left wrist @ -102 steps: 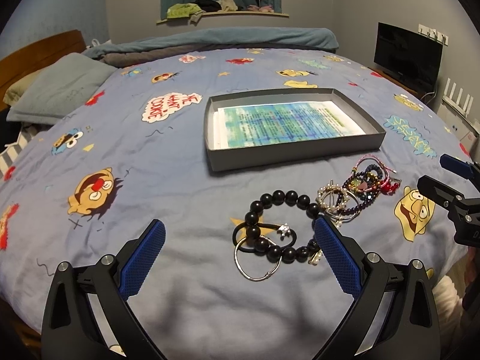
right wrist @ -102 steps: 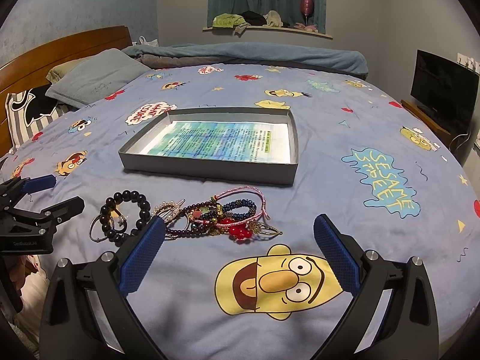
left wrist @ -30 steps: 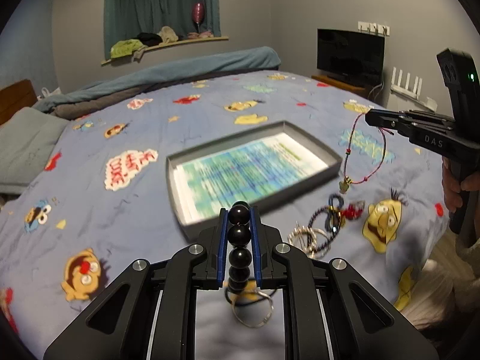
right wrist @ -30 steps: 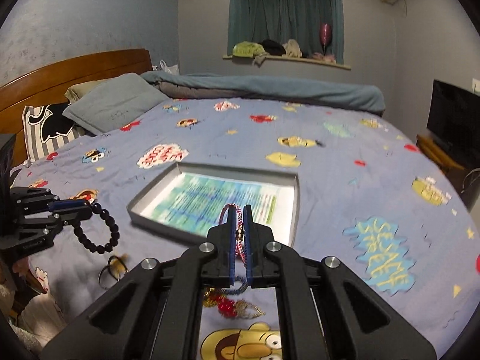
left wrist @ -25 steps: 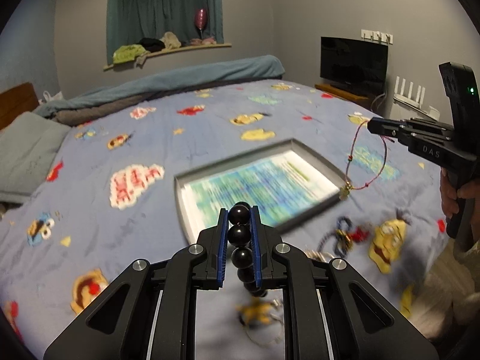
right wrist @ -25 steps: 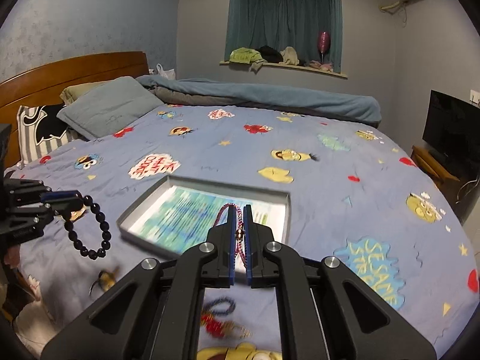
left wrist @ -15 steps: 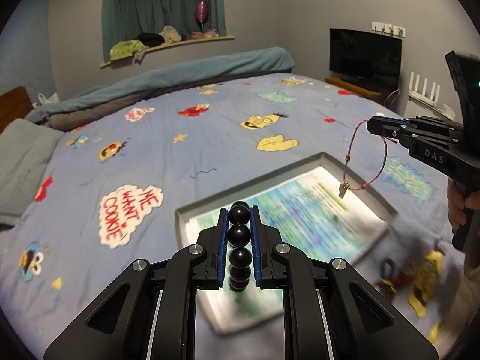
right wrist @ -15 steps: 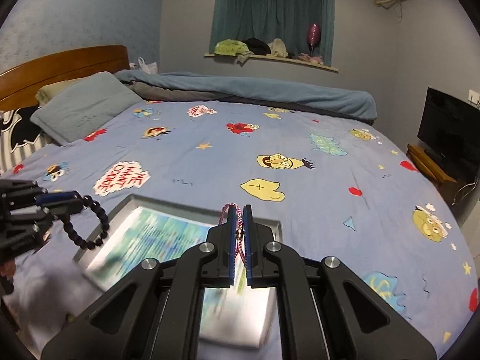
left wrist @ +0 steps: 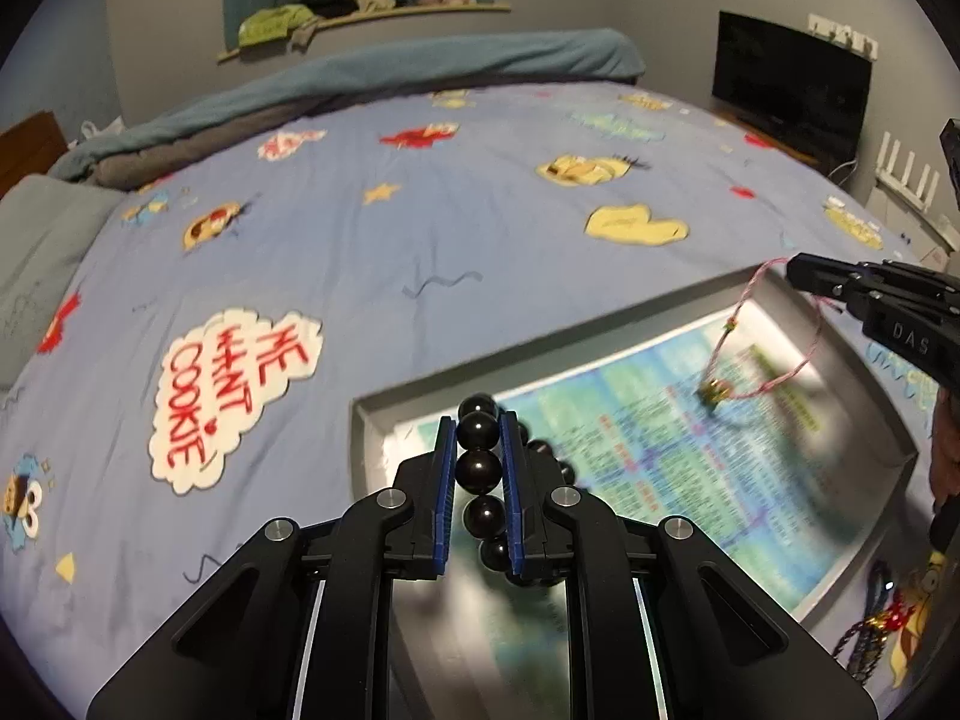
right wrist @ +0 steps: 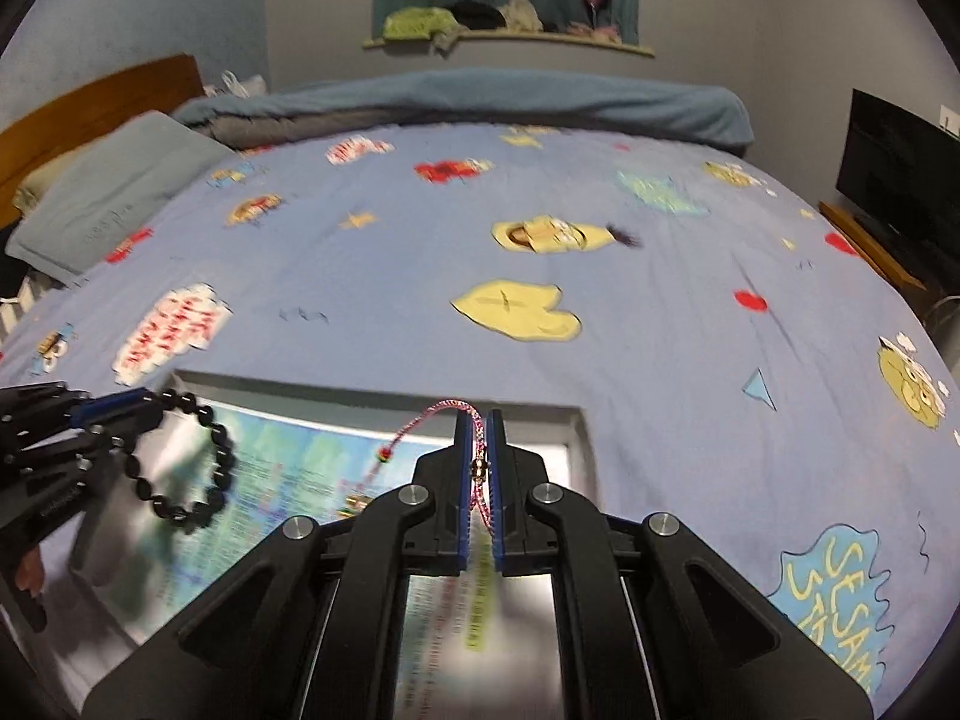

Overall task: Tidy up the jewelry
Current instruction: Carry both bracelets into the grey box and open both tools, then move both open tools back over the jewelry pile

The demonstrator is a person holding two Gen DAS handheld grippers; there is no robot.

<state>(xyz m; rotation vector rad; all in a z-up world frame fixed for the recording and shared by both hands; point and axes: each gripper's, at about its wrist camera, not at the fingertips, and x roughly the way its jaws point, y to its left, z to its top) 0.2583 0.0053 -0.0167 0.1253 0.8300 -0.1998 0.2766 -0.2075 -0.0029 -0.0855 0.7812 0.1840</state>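
While both hang over the shallow grey cardboard tray (left wrist: 660, 309), left tool (left wrist: 478, 450) pinches black round-bead bracelet (left wrist: 478, 468); right tool (right wrist: 479, 450), at 3 o'clock, clamps pink braided cord bracelet (right wrist: 477, 429).

Black bead bracelet (left wrist: 478, 468) and pink cord bracelet (right wrist: 478, 456) — both dangling over the grey tray (left wrist: 366, 438).

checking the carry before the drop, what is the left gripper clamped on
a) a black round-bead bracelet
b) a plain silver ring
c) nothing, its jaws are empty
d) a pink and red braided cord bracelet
a: the left gripper has its blue pads pressed on the black round-bead bracelet, whose loop hangs over the shallow grey cardboard tray; the pink and red braided cord bracelet is in the right gripper.
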